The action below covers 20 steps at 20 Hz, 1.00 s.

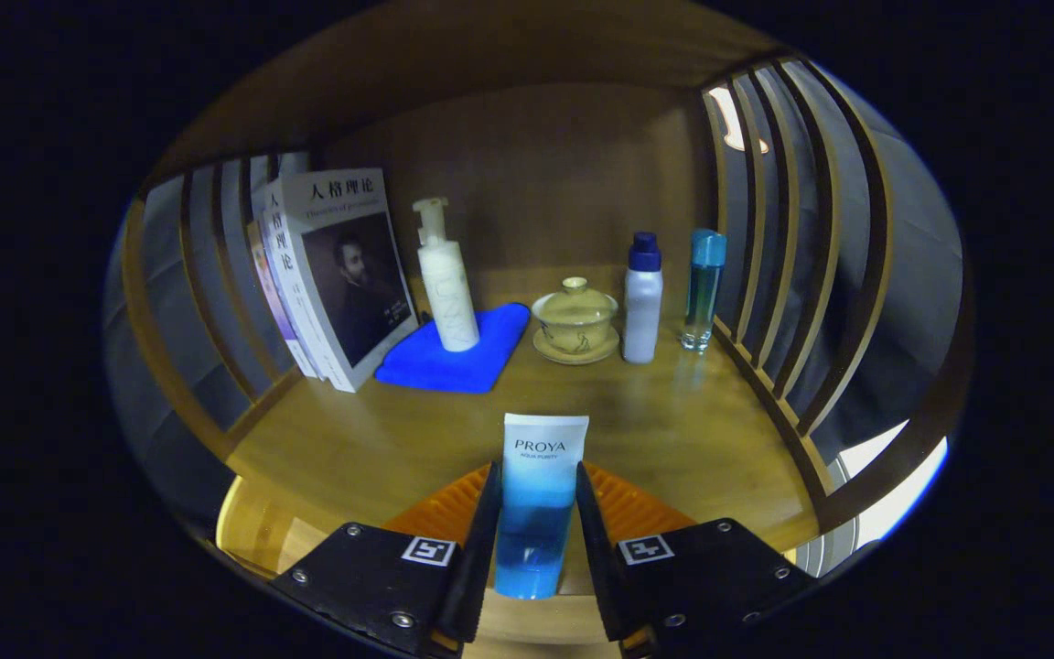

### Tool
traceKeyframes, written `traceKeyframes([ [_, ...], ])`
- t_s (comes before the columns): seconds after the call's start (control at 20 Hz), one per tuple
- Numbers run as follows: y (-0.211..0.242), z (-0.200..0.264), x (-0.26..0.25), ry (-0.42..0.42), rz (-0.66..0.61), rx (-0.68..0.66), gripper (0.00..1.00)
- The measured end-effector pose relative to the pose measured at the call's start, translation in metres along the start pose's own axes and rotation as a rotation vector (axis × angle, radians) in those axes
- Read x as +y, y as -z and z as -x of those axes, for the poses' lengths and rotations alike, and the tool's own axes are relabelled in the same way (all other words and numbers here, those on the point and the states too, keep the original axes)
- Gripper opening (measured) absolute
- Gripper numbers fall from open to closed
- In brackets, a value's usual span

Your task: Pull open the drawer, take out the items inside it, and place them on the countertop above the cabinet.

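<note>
My gripper (pixel 534 513) is shut on a white-to-blue cosmetic tube (pixel 538 485) that stands upright between the two fingers, flat crimped end up. The tube is held just over the front part of the wooden countertop (pixel 673 430). Whether its lower cap end rests on the wood I cannot tell. Both fingers (pixel 483 540) press on the tube's sides.
Beyond the fingers stand leaning books (pixel 335 275), a white pump bottle (pixel 446 284) on a folded blue cloth (pixel 458 352), a lidded tea bowl on a saucer (pixel 575 320), a white bottle with a blue cap (pixel 643 297) and a clear blue bottle (pixel 703 288). Wooden slats (pixel 783 247) wall both sides.
</note>
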<state>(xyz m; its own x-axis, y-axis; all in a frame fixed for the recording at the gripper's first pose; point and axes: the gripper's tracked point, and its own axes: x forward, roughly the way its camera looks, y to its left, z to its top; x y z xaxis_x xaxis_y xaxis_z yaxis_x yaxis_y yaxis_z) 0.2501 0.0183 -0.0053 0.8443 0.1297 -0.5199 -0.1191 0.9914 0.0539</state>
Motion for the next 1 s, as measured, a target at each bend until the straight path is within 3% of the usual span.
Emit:
traceKeyframes([
  [0.2, -0.008, -0.002, -0.010, 0.073, -0.023, -0.089, 0.51],
  [0.45, -0.029, 0.029, -0.019, 0.163, 0.034, -0.216, 0.95],
  [0.65, -0.040, 0.080, -0.009, 0.165, 0.044, -0.357, 0.95],
  [1.0, -0.010, 0.140, 0.000, 0.142, 0.018, -0.459, 0.95],
])
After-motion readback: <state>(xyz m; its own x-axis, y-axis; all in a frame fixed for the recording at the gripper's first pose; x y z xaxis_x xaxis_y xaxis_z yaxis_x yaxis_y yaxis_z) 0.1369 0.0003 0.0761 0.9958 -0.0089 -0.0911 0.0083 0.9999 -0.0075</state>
